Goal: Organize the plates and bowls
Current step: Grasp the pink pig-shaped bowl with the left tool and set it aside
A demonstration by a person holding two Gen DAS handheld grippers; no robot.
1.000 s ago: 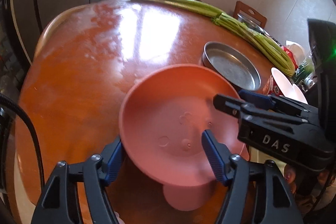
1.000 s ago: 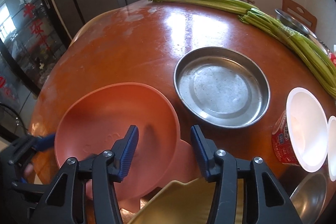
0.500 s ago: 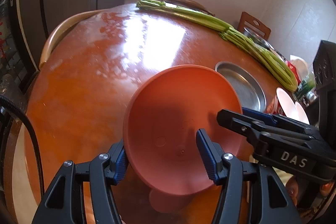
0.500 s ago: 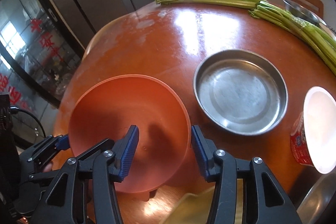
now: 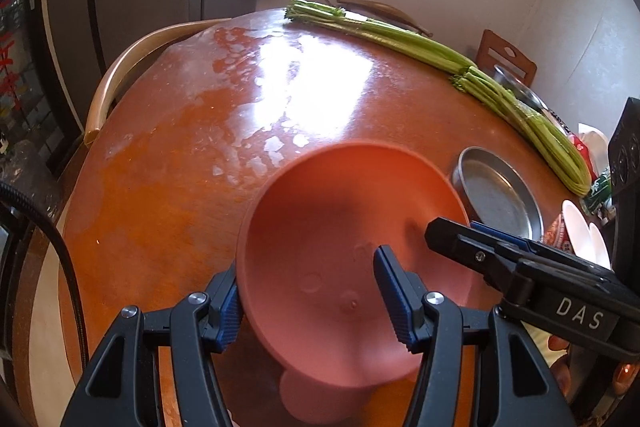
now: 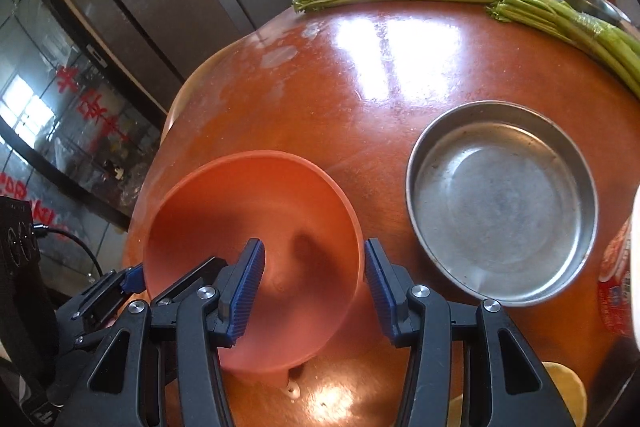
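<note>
**Holding orange bowl (image 5: 340, 219) from two sides**

Tilted over the near part of the table (image 5: 192, 131), beside a steel pan (image 6: 500, 207). Clamped at the rim by left tool (image 5: 308, 279) and right tool (image 6: 313, 255), each with one pad inside, one outside.

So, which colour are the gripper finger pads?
Blue, ribbed pads; the right wrist view shows them best.

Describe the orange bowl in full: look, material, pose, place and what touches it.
The orange bowl is round, matte and plastic-looking, with faint raised marks inside and nothing in it. It is tilted, its opening toward both cameras, over the near edge of the glossy wooden table, left of the steel pan. The left gripper straddles its left rim, one finger inside and one outside; the right gripper does the same at its right rim. A pinkish rounded part shows beneath it.
</note>
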